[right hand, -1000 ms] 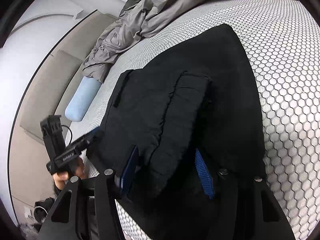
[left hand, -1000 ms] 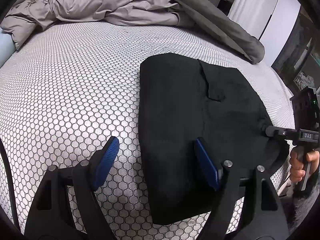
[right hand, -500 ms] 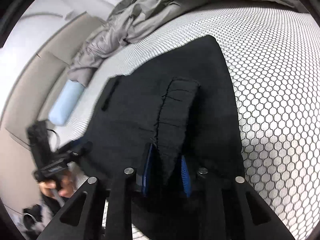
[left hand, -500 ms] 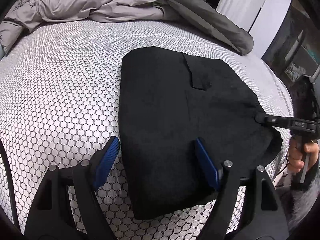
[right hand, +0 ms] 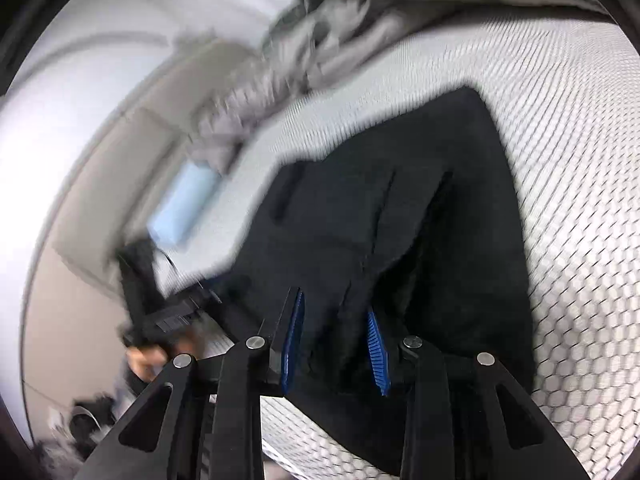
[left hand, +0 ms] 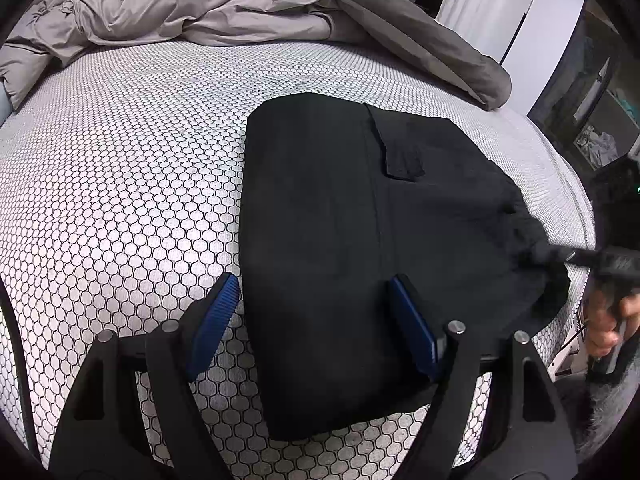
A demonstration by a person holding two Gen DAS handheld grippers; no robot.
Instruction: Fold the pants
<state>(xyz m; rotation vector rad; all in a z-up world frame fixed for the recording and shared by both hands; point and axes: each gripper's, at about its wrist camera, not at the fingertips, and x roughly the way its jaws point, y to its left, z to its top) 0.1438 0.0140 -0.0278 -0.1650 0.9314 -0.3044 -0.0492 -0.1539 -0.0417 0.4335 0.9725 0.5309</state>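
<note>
Black pants (left hand: 352, 216) lie folded on the honeycomb-patterned mattress (left hand: 120, 200). My left gripper (left hand: 316, 320) is open, straddling the pants' near-left edge; its left pad (left hand: 216, 312) is over the mattress, its right pad (left hand: 412, 328) over the cloth, and nothing is pinched. In the blurred right wrist view my right gripper (right hand: 335, 344) is shut on a raised fold of the pants (right hand: 400, 220). The left wrist view shows the right gripper (left hand: 532, 254) at the pants' right edge, held by a hand (left hand: 604, 316). The left gripper (right hand: 208, 300) is a blurred dark shape.
A crumpled grey duvet (left hand: 208, 12) is heaped along the far side of the bed. A light blue pillow (right hand: 184, 208) lies by the beige headboard (right hand: 132, 152). The bed's right edge (left hand: 576, 200) drops to a dark shelf and white doors.
My right gripper's jaws narrowed and clamped a fold of the pants' edge, and its view has gone blurred. The left gripper stayed open, with the pants now sitting further left between its pads.
</note>
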